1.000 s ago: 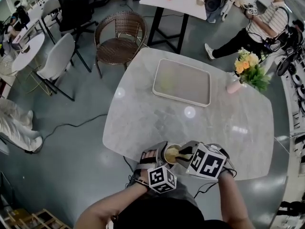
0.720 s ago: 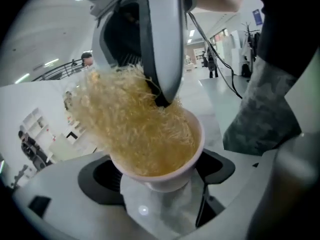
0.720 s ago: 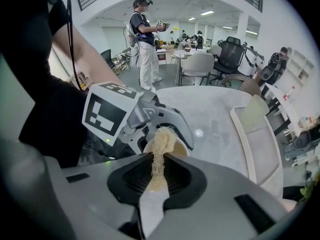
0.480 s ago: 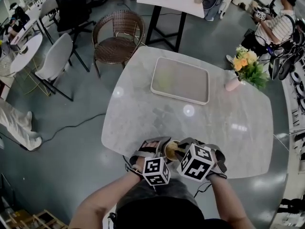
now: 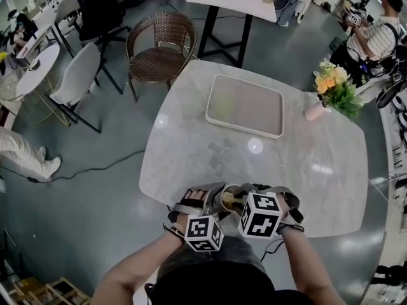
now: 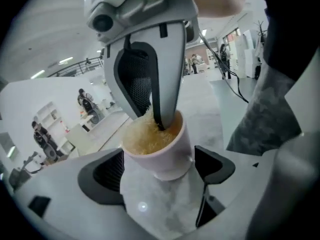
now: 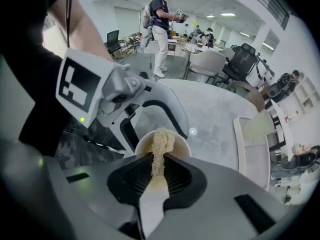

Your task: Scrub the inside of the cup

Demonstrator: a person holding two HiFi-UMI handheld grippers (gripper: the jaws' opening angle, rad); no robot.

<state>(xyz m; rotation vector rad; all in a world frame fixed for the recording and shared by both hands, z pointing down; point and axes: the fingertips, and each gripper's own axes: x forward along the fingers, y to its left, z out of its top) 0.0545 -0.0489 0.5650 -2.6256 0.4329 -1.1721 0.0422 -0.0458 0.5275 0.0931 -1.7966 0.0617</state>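
At the near edge of the marble table [image 5: 305,170], my left gripper [image 5: 216,201] is shut on a small white cup [image 5: 226,197], its two jaws pressing the cup's sides [image 6: 165,151]. My right gripper [image 5: 240,201] is shut on a tan fibrous scrubber [image 7: 159,144], which reaches down into the cup's mouth [image 7: 184,145]. In the left gripper view the right gripper [image 6: 150,99] comes in from above and the scrubber [image 6: 145,134] fills most of the cup. The cup's bottom inside is hidden. The left gripper [image 6: 159,170] holds the cup tilted, just above the table.
A pale rectangular tray [image 5: 245,105] lies at the far middle of the table. A pink vase of flowers [image 5: 334,91] stands at the far right. Beyond the table are a wicker chair [image 5: 159,49], other chairs and tables. A seated person [image 5: 375,33] is at top right.
Both grippers and the cup stay at the near table edge. The right gripper's marker cube has shifted left over the cup, hiding more of the cup's inside.
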